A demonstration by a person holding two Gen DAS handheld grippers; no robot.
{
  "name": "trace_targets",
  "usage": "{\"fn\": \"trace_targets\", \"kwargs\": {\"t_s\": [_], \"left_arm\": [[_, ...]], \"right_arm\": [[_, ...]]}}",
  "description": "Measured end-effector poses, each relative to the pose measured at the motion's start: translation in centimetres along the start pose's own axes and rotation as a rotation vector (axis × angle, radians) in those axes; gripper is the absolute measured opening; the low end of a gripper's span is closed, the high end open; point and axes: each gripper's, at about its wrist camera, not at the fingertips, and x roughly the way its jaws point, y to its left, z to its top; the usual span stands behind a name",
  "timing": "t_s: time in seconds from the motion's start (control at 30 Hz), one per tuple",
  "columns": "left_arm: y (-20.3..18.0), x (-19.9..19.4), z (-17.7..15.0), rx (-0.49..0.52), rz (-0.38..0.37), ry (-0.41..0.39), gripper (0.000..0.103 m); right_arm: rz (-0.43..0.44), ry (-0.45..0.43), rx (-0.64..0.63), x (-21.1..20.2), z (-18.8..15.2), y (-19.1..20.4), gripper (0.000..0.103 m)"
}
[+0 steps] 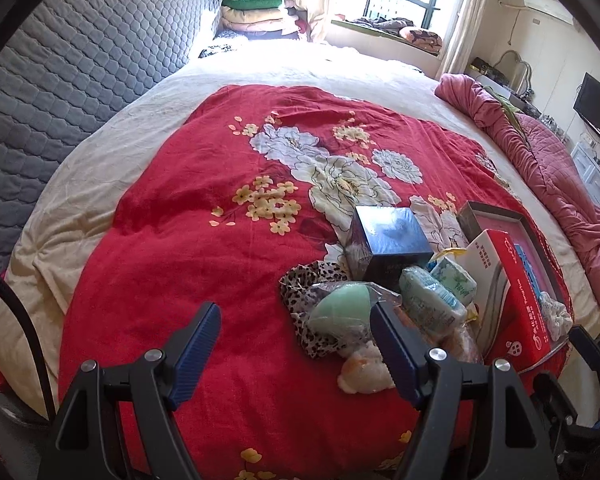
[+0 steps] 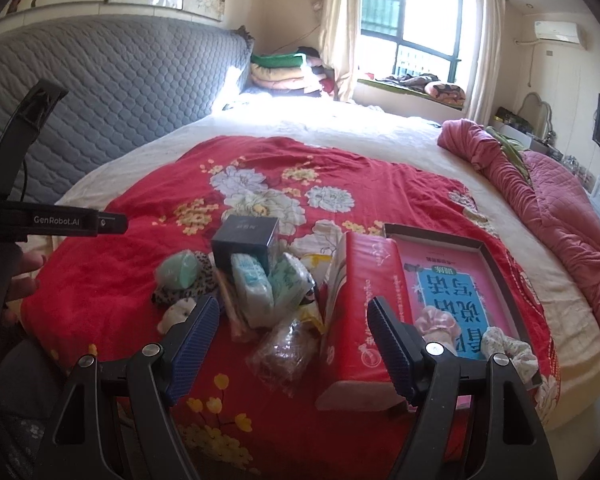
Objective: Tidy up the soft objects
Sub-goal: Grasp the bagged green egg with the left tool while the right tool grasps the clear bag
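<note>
Place: a bed with a red flowered cover [image 1: 204, 264]; the things lie in one heap on it, toward the near edge.
Left gripper [image 1: 296, 344]: its jaws stand wide open and hold nothing. It hangs above the cover, with the heap just to its right side.
Right gripper [image 2: 294, 338]: also wide open and empty. Seen between its jaws are a brown packet [image 2: 288, 346] in clear wrap and the red tissue box [image 2: 364, 312].
Soft things: a green sponge [image 1: 344, 312] in a clear bag lies on a leopard-print cloth [image 1: 308, 280]; a pale plush piece [image 1: 364, 372] is just in front of them; two tissue packs [image 2: 268, 284] lean on the dark blue box [image 1: 392, 240].
Tray: a flat open box with a pink printed bottom [image 2: 452, 276] lies at the right. A pink scrunchie [image 2: 436, 326] and a white scrunchie [image 2: 504, 346] are already in it.
Handling, sponge: I judge it very light and squashy, and its bag is slippery. Better to pinch across the body of the sponge, not only the loose film.
Handling, tissue packs: light, they give under pressure; take one across its short side.
Handling, cloth: limp, it will hang down; grip a gathered fold.
Risk: the things touch each other, so pulling one may drag its neighbour.
</note>
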Motion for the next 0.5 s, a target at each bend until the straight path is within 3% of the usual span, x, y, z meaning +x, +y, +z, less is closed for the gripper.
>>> {"fn": "trace_targets", "kwargs": {"t_s": [0.23,0.5], "left_arm": [[-1.0,3.1,-0.9,0.032,-0.035,0.028,0.076],[-0.5,5.2,-0.9,0.021,-0.12,0.053,0.076]], "right_arm": [[-0.027,0.092,-0.143,4.0,-2.2,2.7,0.078],[-0.147,0.201,-0.32,9.1,-4.3,5.0,0.078]]}}
